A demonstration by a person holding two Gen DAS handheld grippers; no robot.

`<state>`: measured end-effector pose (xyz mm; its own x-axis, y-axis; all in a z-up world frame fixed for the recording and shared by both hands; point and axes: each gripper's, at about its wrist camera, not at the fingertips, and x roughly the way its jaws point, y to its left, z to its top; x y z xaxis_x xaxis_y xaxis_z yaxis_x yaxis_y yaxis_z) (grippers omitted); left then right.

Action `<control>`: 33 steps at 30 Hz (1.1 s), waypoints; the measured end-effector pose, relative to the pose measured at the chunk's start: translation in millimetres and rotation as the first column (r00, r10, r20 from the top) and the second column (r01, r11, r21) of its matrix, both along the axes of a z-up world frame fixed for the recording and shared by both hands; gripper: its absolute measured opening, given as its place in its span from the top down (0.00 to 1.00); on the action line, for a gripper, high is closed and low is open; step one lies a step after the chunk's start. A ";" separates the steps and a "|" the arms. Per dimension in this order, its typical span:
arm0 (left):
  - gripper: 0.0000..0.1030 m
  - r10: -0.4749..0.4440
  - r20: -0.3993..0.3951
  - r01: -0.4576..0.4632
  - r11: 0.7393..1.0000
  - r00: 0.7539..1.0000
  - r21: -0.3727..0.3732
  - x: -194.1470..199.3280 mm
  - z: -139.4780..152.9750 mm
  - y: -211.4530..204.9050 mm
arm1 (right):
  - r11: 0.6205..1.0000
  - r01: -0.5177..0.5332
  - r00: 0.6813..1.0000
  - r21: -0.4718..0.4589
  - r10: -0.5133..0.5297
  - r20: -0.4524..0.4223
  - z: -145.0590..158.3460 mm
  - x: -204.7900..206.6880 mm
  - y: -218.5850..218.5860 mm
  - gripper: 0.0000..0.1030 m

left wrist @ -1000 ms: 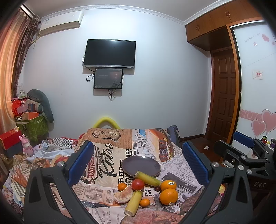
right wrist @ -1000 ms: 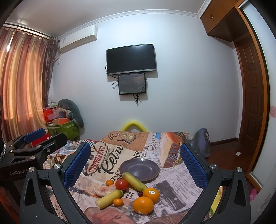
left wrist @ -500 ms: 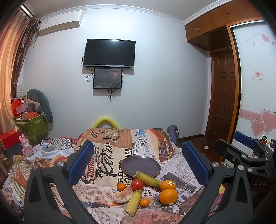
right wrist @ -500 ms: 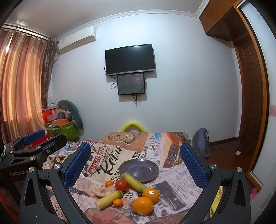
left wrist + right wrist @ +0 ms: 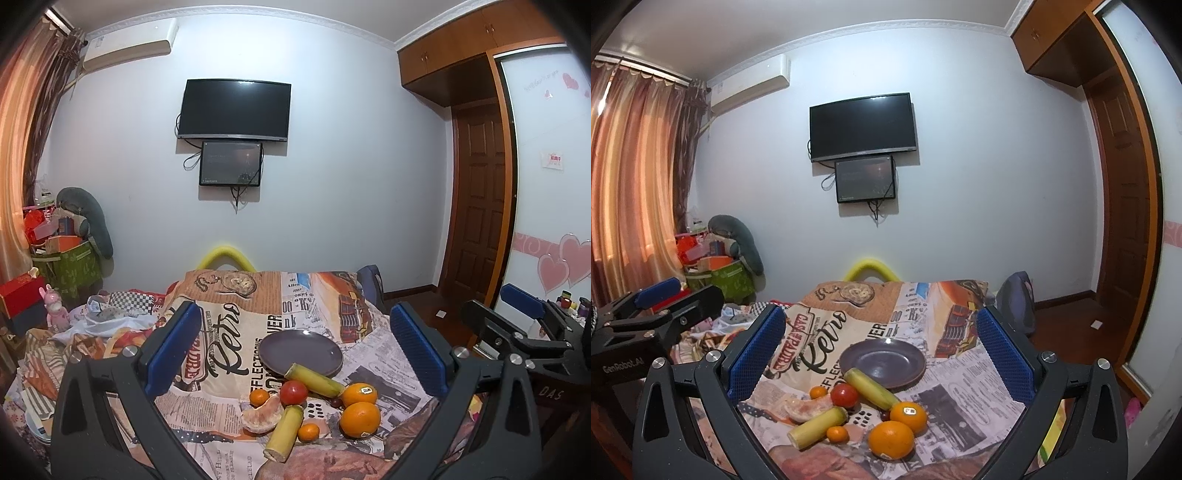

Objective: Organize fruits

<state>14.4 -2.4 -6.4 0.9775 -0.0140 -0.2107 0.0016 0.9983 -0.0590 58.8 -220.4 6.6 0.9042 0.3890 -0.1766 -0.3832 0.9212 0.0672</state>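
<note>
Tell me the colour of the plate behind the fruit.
The plate is dark greyish purple, plain with no pattern; the right wrist view shows it best.

A dark plate [image 5: 882,363] sits empty on the table. Just in front of it lie two yellow-green stalks [image 5: 871,387], a tomato [image 5: 844,395], peeled citrus segments [image 5: 805,408], two oranges [image 5: 891,439] and two small tangerines [image 5: 837,434], clustered close together.

The printed cloth [image 5: 236,332] on the tabletop reads "Retro" in large script. The left gripper [image 5: 639,332] body shows "GenRobot.AI"; the right gripper [image 5: 535,332] body shows "DAS".
</note>
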 end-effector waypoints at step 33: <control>0.53 -0.089 -0.615 0.060 0.996 0.784 -0.067 135.7 -173.5 36.0 | 0.977 -0.146 0.836 -0.155 0.038 -0.547 -139.8 104.3 12.7 0.19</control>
